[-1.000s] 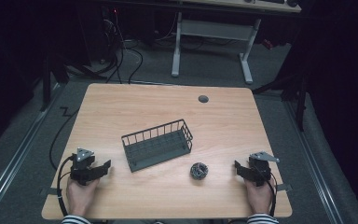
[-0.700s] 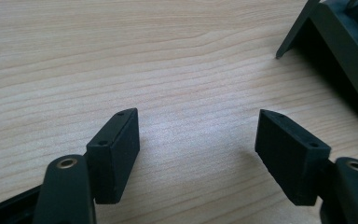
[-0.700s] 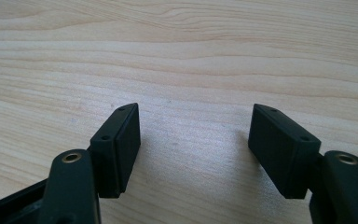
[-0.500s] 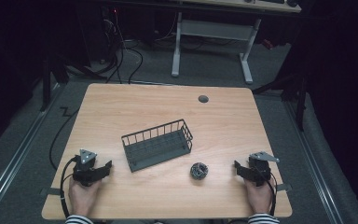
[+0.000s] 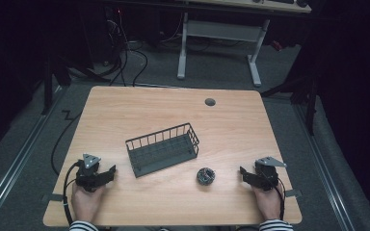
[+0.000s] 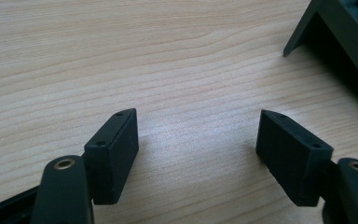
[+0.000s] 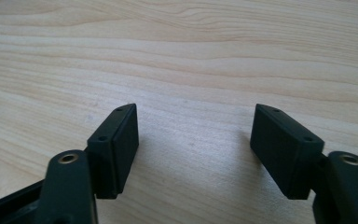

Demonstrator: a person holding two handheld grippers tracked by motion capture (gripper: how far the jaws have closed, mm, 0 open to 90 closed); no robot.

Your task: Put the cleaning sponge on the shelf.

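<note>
A dark wire basket lies at an angle in the middle of the wooden table. A small dark round object rests on the wood just right of the basket's near end. My left gripper rests near the front left, open, jaws pointing right toward the basket; its own view shows bare wood between the jaws and a basket corner at upper right. My right gripper sits at the front right, open, pointing left toward the round object; bare wood lies between its jaws.
A round grommet hole sits near the table's far edge. Beyond the table stand a white desk frame and cables on a dark floor. A rail runs along the left.
The left hand and gripper have shifted slightly to the right, toward the basket. The right gripper, the basket and the round object have not moved.
</note>
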